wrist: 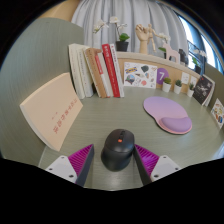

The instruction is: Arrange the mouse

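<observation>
The gripper [117,160] has its 2 fingers apart, with the mouse [117,150] between them on the table [95,125]; whether the pads touch it I cannot tell; close evenly on its flanks, then carry it level toward the purple mouse pad [167,113].

Green desk [70,140], books [95,72], curtained window [105,20].
</observation>
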